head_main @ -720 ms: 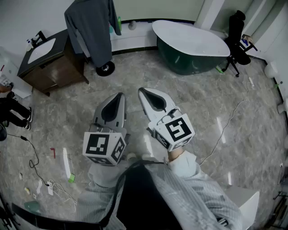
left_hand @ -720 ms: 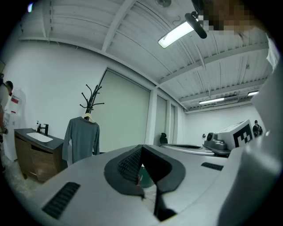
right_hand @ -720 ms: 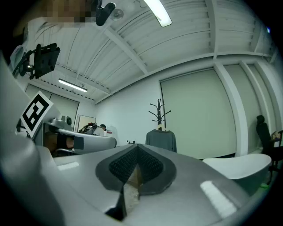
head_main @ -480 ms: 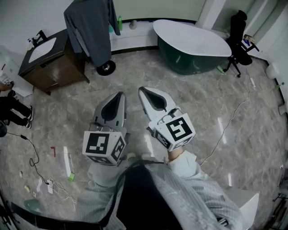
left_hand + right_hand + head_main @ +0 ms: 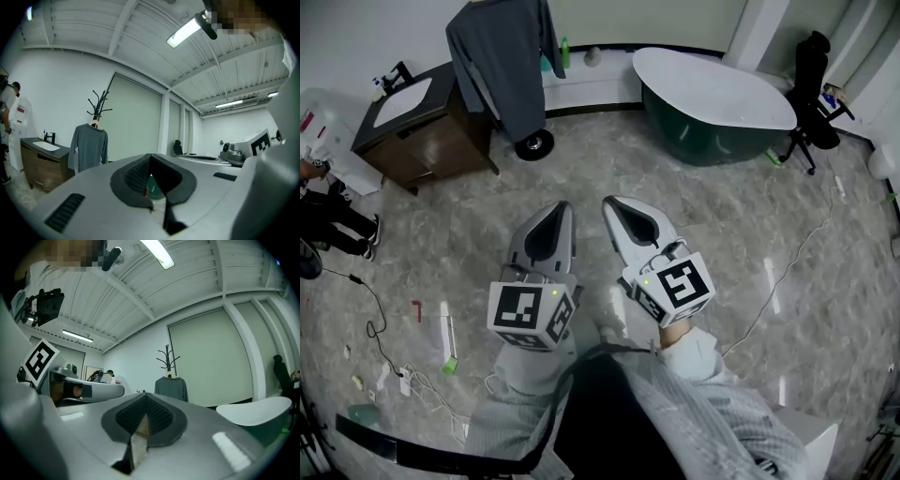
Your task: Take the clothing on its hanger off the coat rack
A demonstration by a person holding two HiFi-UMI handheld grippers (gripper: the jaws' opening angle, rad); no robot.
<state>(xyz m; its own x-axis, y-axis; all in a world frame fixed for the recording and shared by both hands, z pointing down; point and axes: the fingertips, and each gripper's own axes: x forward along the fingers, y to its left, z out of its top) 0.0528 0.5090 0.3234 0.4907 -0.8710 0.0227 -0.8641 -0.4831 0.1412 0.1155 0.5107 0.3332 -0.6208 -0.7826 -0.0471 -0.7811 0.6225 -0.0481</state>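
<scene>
We held the left gripper (image 5: 560, 211) and right gripper (image 5: 617, 204) side by side, pointing forward, both sets of fingers closed and empty. The grey shirt (image 5: 511, 66) hung on the coat rack (image 5: 533, 145) well ahead, between the cabinet (image 5: 422, 141) and the bathtub (image 5: 712, 103), across open floor (image 5: 741, 234).

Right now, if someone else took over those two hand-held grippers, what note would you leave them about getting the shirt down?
Grippers: the left hand-held gripper is shut and empty; the right hand-held gripper is shut and empty. They are held side by side, pointing toward the rack.
Things: the grey long-sleeved top hangs on its pale hanger from the black branched coat rack. It is across the grey stone-patterned floor, beside the dark wooden washstand.
Done: nothing; the top is untouched.
Left: walk up, open a gripper, grip the hanger, lift it off the rack.
</scene>
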